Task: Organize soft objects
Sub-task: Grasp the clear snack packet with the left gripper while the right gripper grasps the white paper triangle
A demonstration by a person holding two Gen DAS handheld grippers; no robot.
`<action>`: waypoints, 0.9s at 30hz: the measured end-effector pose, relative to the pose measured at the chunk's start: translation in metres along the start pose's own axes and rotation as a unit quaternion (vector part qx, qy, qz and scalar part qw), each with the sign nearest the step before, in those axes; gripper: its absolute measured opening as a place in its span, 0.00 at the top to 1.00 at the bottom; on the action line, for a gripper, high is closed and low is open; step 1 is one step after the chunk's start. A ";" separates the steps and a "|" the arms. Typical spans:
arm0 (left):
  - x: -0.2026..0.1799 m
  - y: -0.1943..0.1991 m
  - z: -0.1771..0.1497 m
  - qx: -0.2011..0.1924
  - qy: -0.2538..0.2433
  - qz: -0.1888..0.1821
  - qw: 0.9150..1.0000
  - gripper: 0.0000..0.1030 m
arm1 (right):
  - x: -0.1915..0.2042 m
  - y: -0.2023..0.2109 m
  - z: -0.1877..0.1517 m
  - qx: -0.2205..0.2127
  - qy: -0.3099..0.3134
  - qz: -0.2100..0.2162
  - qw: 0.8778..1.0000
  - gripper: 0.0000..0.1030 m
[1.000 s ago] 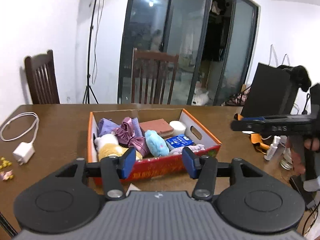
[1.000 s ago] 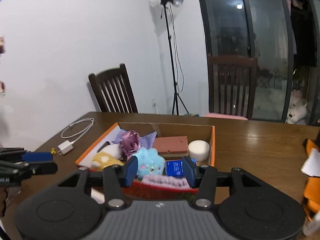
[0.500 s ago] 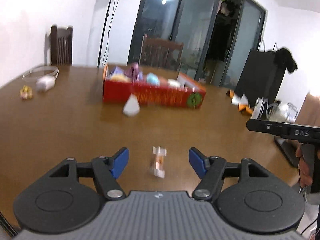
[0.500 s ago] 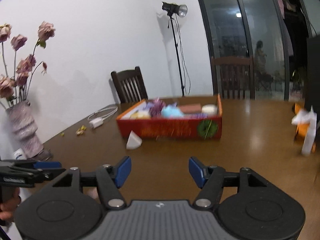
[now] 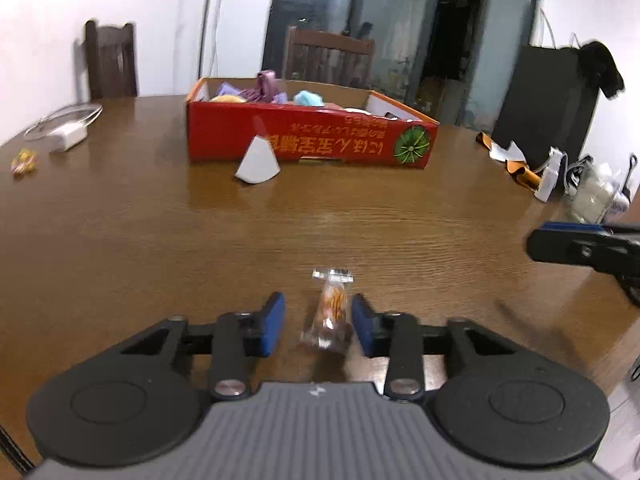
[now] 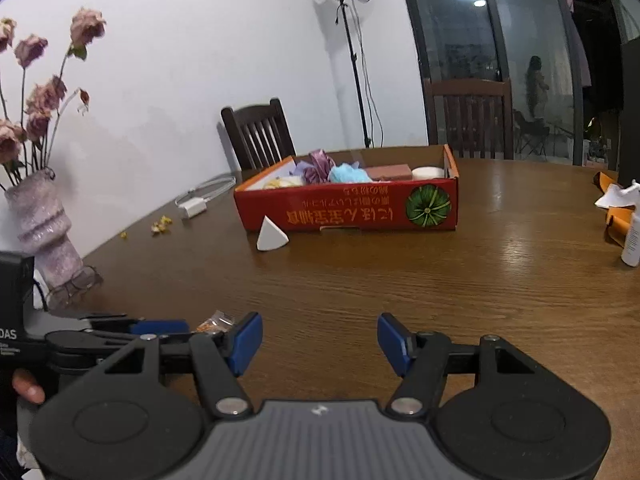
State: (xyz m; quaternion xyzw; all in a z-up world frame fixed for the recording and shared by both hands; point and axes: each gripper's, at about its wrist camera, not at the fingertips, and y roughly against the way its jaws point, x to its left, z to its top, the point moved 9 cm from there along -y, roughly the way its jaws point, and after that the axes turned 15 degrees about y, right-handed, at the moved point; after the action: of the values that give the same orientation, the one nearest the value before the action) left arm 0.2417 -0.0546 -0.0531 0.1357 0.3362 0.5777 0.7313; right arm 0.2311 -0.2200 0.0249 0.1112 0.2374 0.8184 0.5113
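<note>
Two blue-padded fingers of the left gripper [image 5: 318, 322] were closing around a small clear-wrapped snack packet [image 5: 329, 312] at the lower centre of the frame; the right pad was nearly touching it, the left pad was still apart. The packet lay on the brown tabletop [image 5: 160, 232]. The right gripper [image 6: 320, 338] was held open over bare wood with nothing between its fingers. A white wedge [image 5: 258, 158] stood just before the red cardboard box [image 5: 312, 140] of soft items at upper centre.
</note>
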 end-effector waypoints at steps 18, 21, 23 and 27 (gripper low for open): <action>0.111 0.001 0.096 -0.072 0.091 0.068 0.991 0.87 | 0.048 -0.231 0.104 0.048 0.069 0.055 0.995 0.51; 0.116 -0.002 0.096 -0.068 0.097 0.069 0.991 0.87 | 0.053 -0.253 0.101 0.056 0.067 0.055 0.995 0.73; 0.114 -0.006 0.095 -0.064 0.096 0.068 0.991 0.87 | 0.052 -0.254 0.100 0.047 0.072 0.050 0.995 0.76; 0.095 -0.004 0.093 -0.062 0.083 0.046 0.994 0.87 | 0.045 -0.231 0.102 0.030 0.062 0.044 0.997 0.77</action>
State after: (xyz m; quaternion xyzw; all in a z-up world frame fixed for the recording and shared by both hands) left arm 0.3152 0.0504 -0.0186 0.0567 0.3532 0.6394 0.6806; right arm 0.4354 -0.0672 -0.0056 0.0862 0.2877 0.8379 0.4558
